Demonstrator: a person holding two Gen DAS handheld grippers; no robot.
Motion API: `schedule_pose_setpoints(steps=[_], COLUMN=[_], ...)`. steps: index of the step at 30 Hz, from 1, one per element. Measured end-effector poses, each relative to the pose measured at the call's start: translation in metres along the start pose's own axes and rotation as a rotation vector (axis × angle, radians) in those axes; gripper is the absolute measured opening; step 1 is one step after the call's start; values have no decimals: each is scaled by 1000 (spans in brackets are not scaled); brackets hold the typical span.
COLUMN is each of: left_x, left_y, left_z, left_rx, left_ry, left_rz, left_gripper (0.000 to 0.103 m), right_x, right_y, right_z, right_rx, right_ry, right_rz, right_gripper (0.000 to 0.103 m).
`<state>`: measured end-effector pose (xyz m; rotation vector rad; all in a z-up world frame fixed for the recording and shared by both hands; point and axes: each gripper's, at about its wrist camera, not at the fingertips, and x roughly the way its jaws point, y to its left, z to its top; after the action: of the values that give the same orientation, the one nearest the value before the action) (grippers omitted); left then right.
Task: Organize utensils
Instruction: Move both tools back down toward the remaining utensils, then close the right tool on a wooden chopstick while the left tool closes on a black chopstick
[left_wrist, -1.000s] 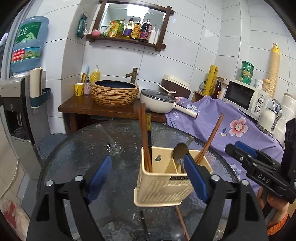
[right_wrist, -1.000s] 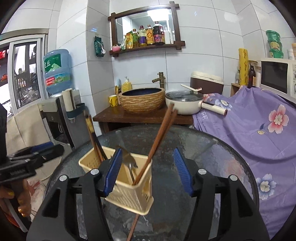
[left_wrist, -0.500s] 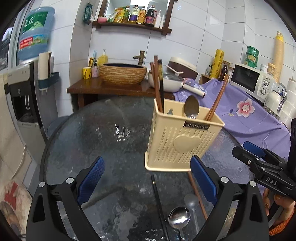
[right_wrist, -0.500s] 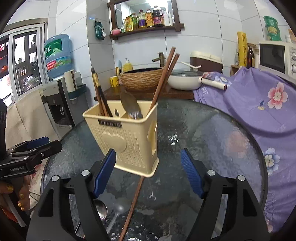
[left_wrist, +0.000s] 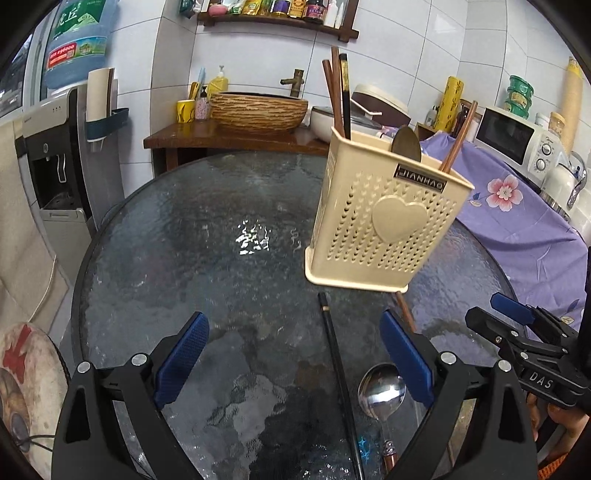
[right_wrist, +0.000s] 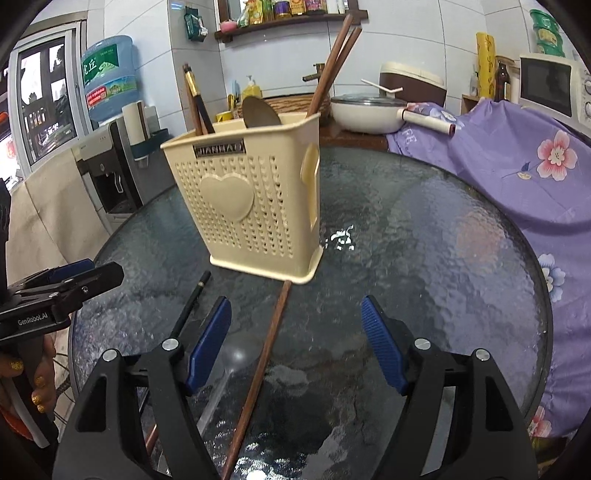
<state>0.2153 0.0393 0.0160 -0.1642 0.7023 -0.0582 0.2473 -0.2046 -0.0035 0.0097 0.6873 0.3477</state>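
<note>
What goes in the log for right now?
cream plastic utensil holder: upright | black chopstick, steel spoon: loose on glass table | both jaws: open

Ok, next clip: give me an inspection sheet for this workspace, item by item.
Surface: round glass table, textured, with glare spots.
Job's things: cream utensil holder upright, holding chopsticks and a spoon; black chopstick, brown chopstick and metal spoon lying loose in front of it.
Clutter: nothing seen on the table.
Grippers: left hand-held gripper open, empty; right hand-held gripper open, straddling the brown chopstick without touching it.
Cables: a thin cord by the floor at left.
Surroundings: water dispenser, basin, pan, microwave, purple floral cloth.
</note>
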Motion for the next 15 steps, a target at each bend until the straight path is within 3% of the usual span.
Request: schedule_pose_setpoints(steps=[3,15], left_x=[3,18], left_y=[2,9], left_z=[-7,-31], left_rx=[-7,-41], left_ry=[18,98], left_rz=[3,12], left_gripper=[88,59], right_x=[4,14], right_y=[3,10], right_z=[-10,-33], right_rx=[-1,-1], right_ry=[25,82], right_rz=[-3,5], right_gripper=[72,72])
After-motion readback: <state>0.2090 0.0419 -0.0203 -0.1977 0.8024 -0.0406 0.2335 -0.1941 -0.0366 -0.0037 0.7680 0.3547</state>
